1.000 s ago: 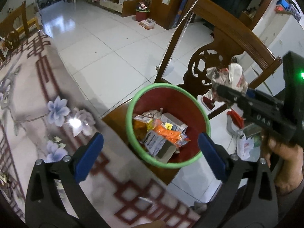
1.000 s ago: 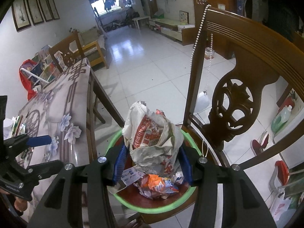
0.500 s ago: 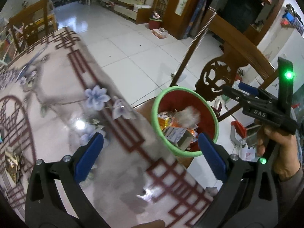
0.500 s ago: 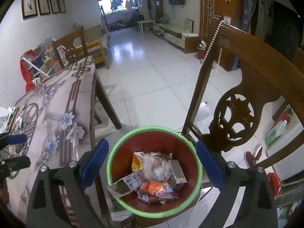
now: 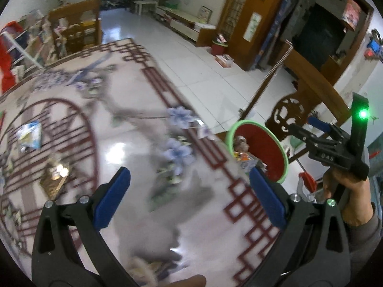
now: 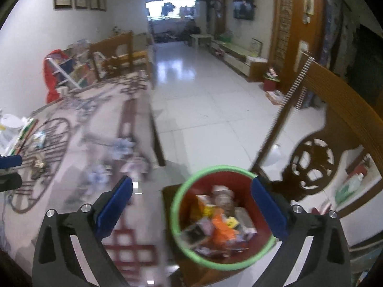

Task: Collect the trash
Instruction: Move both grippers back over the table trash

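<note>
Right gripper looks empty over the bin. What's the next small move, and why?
Probably swing the left gripper toward the blue-and-white packet lying on the table. Both grippers are empty; the right gripper's jaws are opening above the green-rimmed bin, which already holds wrappers.

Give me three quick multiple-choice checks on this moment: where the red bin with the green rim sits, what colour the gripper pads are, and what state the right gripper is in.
1. The red bin with the green rim stands:
A. on the patterned tabletop
B. on the seat of the carved wooden chair, beside the table edge
C. on the white tiled floor

2. The pads of the right gripper are:
A. blue
B. green
C. orange

3. The right gripper is:
A. shut on a crumpled wrapper
B. shut on the bin's rim
C. wide apart, holding nothing

Answers: 1 B, brown seat shows under the bin, with the chair back behind it. 2 A, both pads are blue. 3 C, its jaws are opening and nothing is gripped between them; the wrappers and boxes lie in the bin.
</note>
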Motion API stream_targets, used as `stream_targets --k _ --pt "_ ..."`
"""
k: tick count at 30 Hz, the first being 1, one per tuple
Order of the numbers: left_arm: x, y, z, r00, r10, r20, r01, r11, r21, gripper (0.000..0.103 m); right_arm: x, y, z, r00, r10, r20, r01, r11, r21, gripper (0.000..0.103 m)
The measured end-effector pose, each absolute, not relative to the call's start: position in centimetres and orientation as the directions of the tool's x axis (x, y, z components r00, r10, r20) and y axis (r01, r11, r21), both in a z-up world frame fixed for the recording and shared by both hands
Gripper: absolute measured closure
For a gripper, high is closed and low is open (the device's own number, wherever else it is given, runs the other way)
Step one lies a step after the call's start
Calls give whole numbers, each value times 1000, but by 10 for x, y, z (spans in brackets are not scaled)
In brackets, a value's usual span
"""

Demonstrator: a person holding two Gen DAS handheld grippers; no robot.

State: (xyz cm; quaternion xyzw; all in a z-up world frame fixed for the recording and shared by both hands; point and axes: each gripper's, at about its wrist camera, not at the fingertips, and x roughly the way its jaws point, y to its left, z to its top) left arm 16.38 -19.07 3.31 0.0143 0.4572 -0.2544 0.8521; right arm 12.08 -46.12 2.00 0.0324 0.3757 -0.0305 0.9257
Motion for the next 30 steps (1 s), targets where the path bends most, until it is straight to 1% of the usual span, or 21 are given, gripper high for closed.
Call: stream_targets --k 6,9,16,23,27,30 --pt "154 -111 39 511 -359 -781 364 914 -181 6 129 -395 20 703 64 -708 -25 998 65 7" --pt "154 -62 38 536 -317 -782 297 938 -178 6 133 -363 18 692 96 -715 -74 995 62 7" --pt "154 18 33 563 -246 -789 195 967 -162 6 147 -287 10 654 180 -735 -178 981 81 7" --pt "165 66 19 561 -172 -810 164 982 -95 6 164 -208 -3 606 256 -753 -286 954 94 7" --pt "178 84 10 547 -164 -821 150 984 -96 6 173 -173 -12 580 286 -763 -334 937 98 7" --pt "195 95 3 526 -192 -828 150 980 -132 6 181 -151 -19 559 303 -772 -361 927 103 7"
